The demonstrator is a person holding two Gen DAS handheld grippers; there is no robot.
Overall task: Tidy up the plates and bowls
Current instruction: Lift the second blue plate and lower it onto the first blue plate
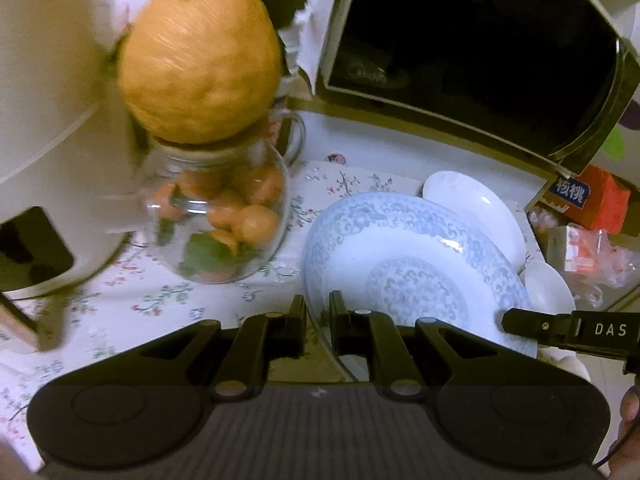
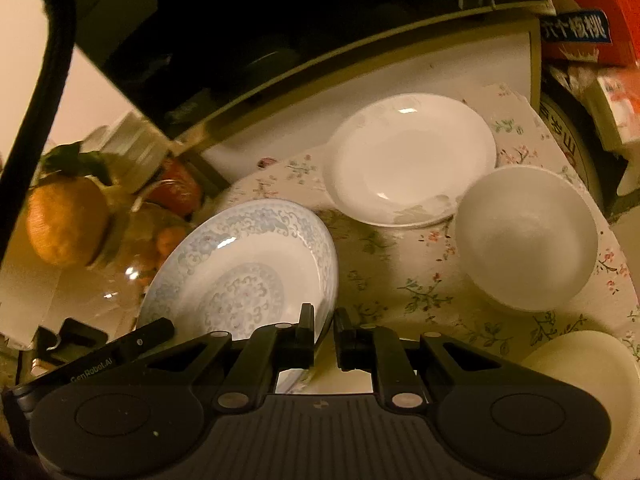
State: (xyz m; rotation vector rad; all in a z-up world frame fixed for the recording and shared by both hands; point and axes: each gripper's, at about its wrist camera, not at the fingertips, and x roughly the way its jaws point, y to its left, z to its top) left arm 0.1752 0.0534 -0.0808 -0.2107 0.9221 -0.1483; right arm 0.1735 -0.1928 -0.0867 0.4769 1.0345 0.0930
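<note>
A blue-patterned plate (image 1: pixel 408 248) (image 2: pixel 240 264) hangs tilted above the floral tablecloth, held at two opposite sides of its rim. My left gripper (image 1: pixel 317 300) is shut on the plate's left rim, which runs between its fingers. My right gripper (image 2: pixel 324 311) is shut on the right rim. One finger (image 1: pixel 532 324) of the right gripper shows at the plate's far side in the left wrist view. On the cloth behind lie a plain white plate (image 2: pixel 412 160) (image 1: pixel 476 208) and a white bowl (image 2: pixel 524 236) (image 1: pixel 548 288).
A glass jar (image 1: pixel 216 216) of small oranges, topped by a big orange fruit (image 1: pixel 200 60), stands left of the plate. A microwave (image 1: pixel 480 40) sits behind, a white appliance (image 1: pixel 40 120) at far left, a red box (image 1: pixel 596 200) and wrappers at right. Another white bowl (image 2: pixel 580 364) is near right.
</note>
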